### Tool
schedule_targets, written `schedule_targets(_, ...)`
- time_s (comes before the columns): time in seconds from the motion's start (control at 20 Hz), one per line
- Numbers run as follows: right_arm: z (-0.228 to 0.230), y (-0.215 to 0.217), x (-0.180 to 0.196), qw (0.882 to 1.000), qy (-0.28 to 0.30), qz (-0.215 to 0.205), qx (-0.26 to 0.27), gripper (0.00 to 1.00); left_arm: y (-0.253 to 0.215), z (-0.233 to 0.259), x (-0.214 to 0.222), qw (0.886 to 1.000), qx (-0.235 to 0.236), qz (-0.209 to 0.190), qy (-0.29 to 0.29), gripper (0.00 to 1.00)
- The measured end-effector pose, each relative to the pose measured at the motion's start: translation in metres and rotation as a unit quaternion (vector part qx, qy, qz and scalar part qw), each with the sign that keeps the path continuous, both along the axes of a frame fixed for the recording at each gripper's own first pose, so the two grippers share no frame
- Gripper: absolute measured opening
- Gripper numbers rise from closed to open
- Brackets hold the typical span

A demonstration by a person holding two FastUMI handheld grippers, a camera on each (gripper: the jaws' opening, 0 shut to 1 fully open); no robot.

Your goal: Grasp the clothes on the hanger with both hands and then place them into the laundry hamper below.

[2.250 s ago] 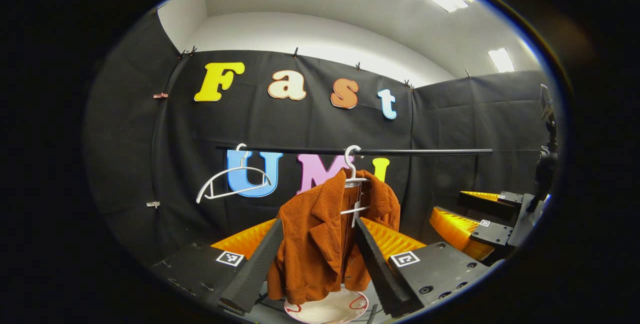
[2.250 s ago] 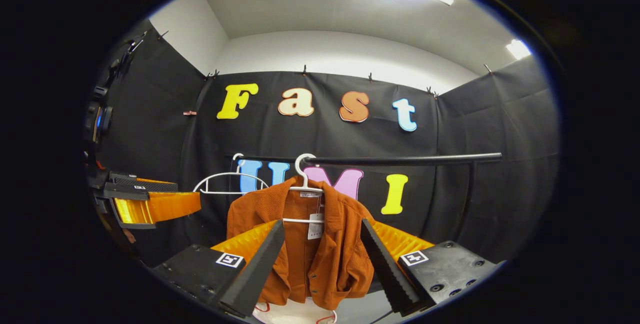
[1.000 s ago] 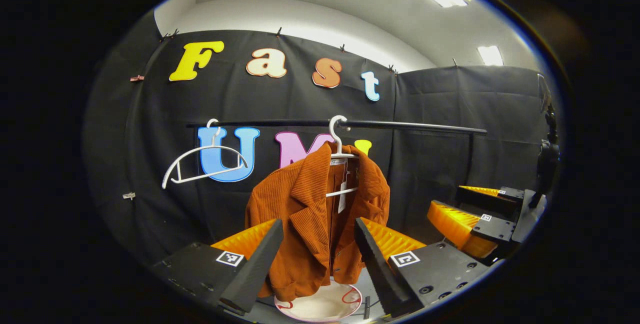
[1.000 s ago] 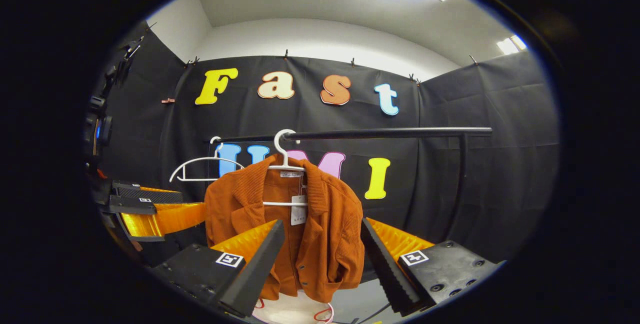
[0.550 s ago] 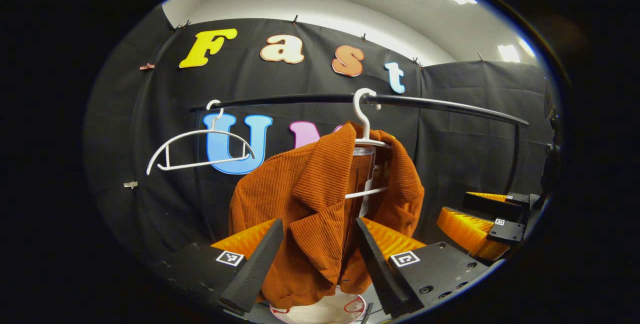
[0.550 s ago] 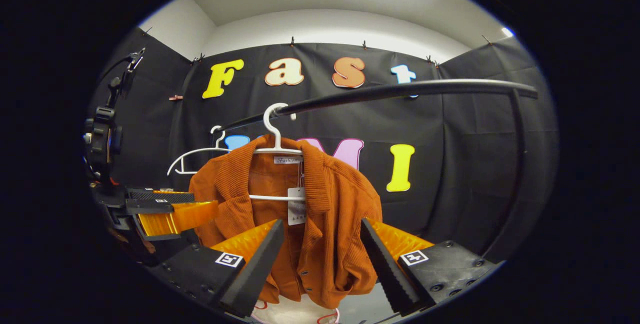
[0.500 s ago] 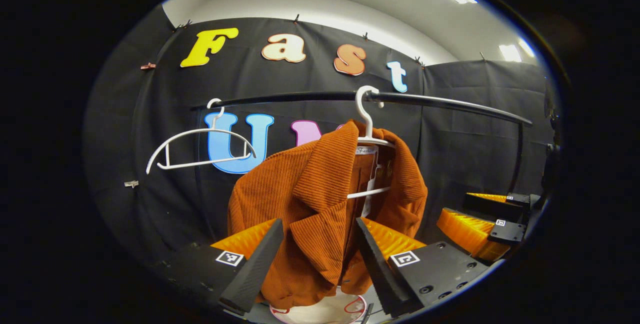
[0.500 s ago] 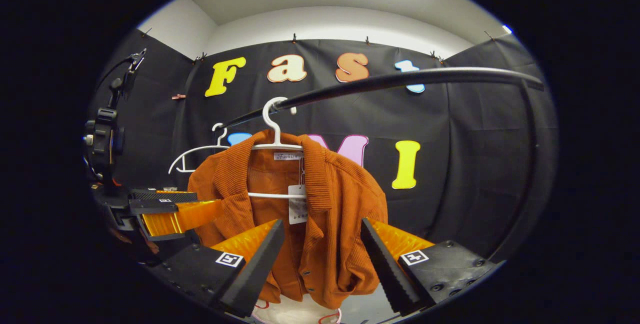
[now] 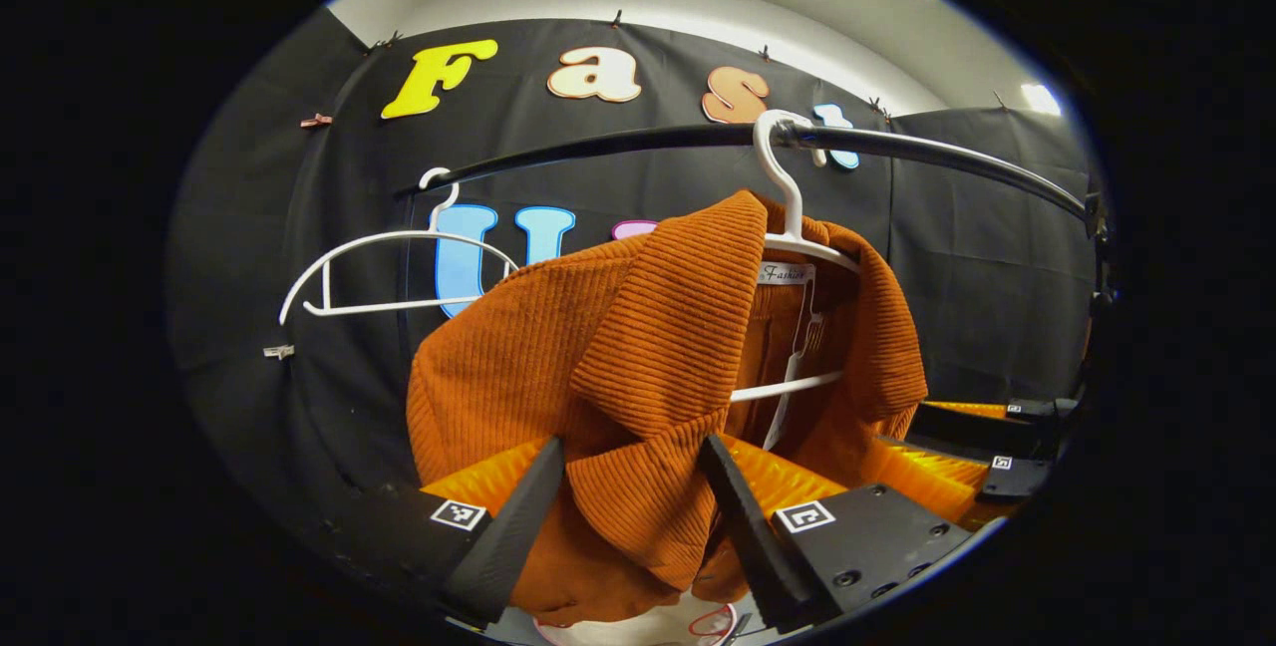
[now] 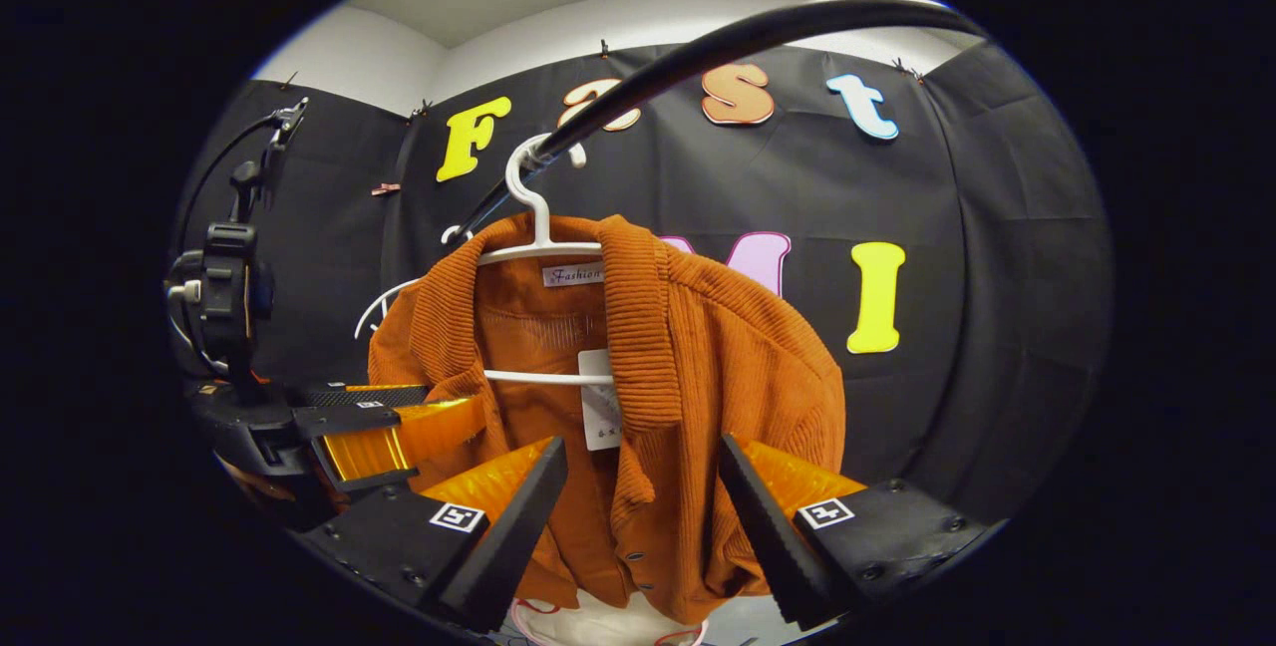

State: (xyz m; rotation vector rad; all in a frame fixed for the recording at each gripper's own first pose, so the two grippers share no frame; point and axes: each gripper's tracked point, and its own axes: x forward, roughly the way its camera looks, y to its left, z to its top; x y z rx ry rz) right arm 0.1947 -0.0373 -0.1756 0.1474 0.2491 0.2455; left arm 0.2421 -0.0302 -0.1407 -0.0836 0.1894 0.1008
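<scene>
An orange corduroy jacket (image 9: pixel 558 337) hangs on a white hanger (image 9: pixel 793 217) from a black rail (image 9: pixel 937 153). My left gripper (image 9: pixel 626 516) is open, its fingers on either side of the jacket's left lapel, close to the cloth. In the right gripper view the jacket (image 10: pixel 738 367) fills the middle, and my right gripper (image 10: pixel 638 526) is open around its right front panel. The left gripper (image 10: pixel 454 404) shows at the jacket's left side, the right gripper (image 9: pixel 932 447) at its right edge. The hamper's white rim (image 9: pixel 698 618) peeks out below the hem.
An empty white hanger (image 9: pixel 379 239) hangs on the same rail to the left. The rail (image 10: pixel 698 53) passes close overhead in the right gripper view. Black cloth walls close in the back and both sides. A paper tag (image 10: pixel 598 412) dangles inside the jacket.
Both grippers have moved forward and up toward the jacket, which now looks much larger. The lapel and front panel now lie between the open fingers. The rail has risen in both views.
</scene>
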Motion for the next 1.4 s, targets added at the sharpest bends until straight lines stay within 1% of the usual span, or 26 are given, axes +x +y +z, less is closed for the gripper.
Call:
schedule_targets(0.2, -0.011, 0.005, 0.017, 1.0, 0.013, 0.02, 0.019, 0.98, -0.018, 0.004, 0.003, 1.0, -0.012, 0.002, -0.008, 0.9)
schedule_targets(0.3, -0.014, 0.006, 0.024, 0.999, 0.016, 0.025, 0.03, 0.98, -0.018, 0.001, 0.005, 1.0, -0.009, 0.018, -0.002, 0.9)
schedule_targets(0.55, -0.023, 0.005, 0.044, 0.999, 0.013, 0.032, 0.032, 0.98, -0.017, -0.002, 0.014, 0.998, -0.033, 0.046, -0.002, 0.9)
schedule_targets(0.8, -0.029, 0.007, 0.066, 0.997, 0.019, 0.045, 0.06, 0.98, -0.009, -0.006, 0.021, 0.997, -0.022, 0.068, 0.003, 0.89)
schedule_targets(0.85, -0.03, 0.003, 0.073, 0.997, 0.016, 0.04, 0.058, 0.96, -0.008, -0.008, 0.022, 0.997, -0.021, 0.07, 0.005, 0.87)
schedule_targets(0.9, -0.031, -0.003, 0.08, 0.998, 0.015, 0.036, 0.054, 0.8, -0.008, -0.009, 0.025, 0.997, -0.023, 0.07, 0.009, 0.86)
schedule_targets(0.95, -0.036, -0.006, 0.086, 0.998, 0.019, 0.034, 0.05, 0.63, -0.008, -0.013, 0.028, 0.997, -0.025, 0.069, 0.014, 0.81)
schedule_targets(1.0, -0.039, -0.008, 0.089, 0.998, 0.023, 0.036, 0.051, 0.46, -0.006, -0.014, 0.03, 0.997, -0.025, 0.075, 0.016, 0.7)
schedule_targets(1.05, -0.041, -0.012, 0.096, 0.998, 0.024, 0.033, 0.047, 0.45, 0.0, -0.013, 0.03, 0.996, -0.022, 0.089, 0.015, 0.51)
schedule_targets(1.1, -0.036, -0.018, 0.099, 0.998, 0.015, 0.033, 0.043, 0.29, 0.005, -0.013, 0.03, 0.994, -0.021, 0.105, 0.014, 0.31)
schedule_targets(1.15, -0.034, -0.021, 0.099, 0.998, 0.01, 0.042, 0.041, 0.13, 0.003, -0.015, 0.035, 0.994, -0.028, 0.101, 0.015, 0.11)
schedule_targets(1.3, -0.034, -0.025, 0.093, 0.995, 0.014, 0.069, 0.064, 0.13, 0.011, -0.014, 0.03, 0.993, -0.032, 0.115, 0.017, 0.08)
schedule_targets(1.4, -0.032, -0.038, 0.092, 0.994, 0.014, 0.069, 0.08, 0.13, 0.018, -0.011, 0.022, 0.991, -0.027, 0.128, 0.015, 0.08)
